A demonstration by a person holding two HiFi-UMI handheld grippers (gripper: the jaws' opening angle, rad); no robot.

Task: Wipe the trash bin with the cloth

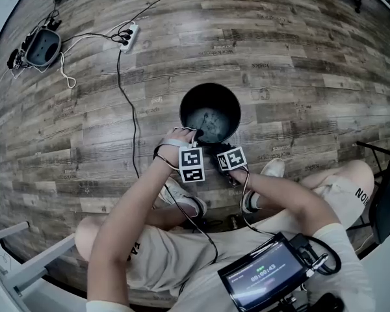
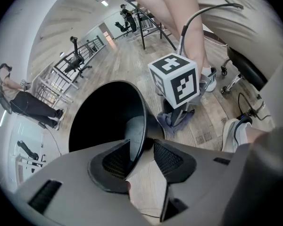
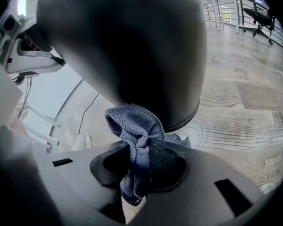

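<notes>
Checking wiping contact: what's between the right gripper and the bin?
The blue cloth, clamped by the right gripper, touching the trash bin; right gripper view shows it.

Behind the fingers (image 3: 166, 165) of the right gripper (image 1: 217, 147), a screen (image 1: 263, 275) shows roughly 00:00:43, shorts (image 1: 361, 192) to their right read "NO", and the floor stamps (image 1: 223, 47) ahead of them are illegible.

The left gripper (image 2: 144, 147) clamps the bin (image 2: 104, 112) rim at 6 o'clock, with the cloth (image 2: 172, 120) under a marker cube (image 2: 175, 79) at 1 o'clock.
</notes>
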